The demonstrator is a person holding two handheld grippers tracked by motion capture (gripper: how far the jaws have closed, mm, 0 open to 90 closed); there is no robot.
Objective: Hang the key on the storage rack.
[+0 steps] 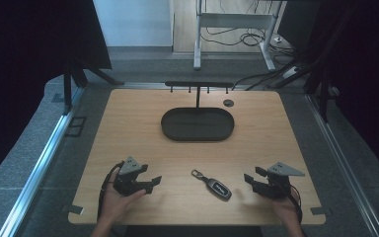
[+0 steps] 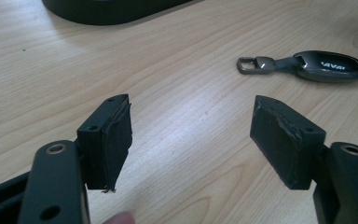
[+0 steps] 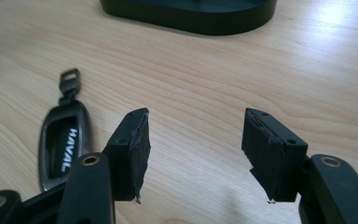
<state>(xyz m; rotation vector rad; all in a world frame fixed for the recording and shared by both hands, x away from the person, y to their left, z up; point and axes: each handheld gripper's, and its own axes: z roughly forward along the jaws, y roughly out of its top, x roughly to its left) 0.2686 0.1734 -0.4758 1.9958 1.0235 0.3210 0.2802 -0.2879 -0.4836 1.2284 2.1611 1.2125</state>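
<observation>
Key fob point(image 1: 216, 184) between parted tongs

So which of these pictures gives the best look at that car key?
The left gripper view: the car key lies whole and sharp, ring included. The right gripper view brings it closer with readable HAVAL lettering, but a jaw partly covers it. In the high view it is small, between both hand-held grippers.

Between my grippers lies a glossy dark plastic car key fob point(image 1: 218, 188) with a dull metal clasp, on the pale matt wood-grain table point(image 1: 128, 123); ahead, a matt black oval tray point(image 1: 197, 124); my left gripper's point(image 2: 191, 140) rubber pads point(image 2: 119, 140) look rough and frayed
</observation>
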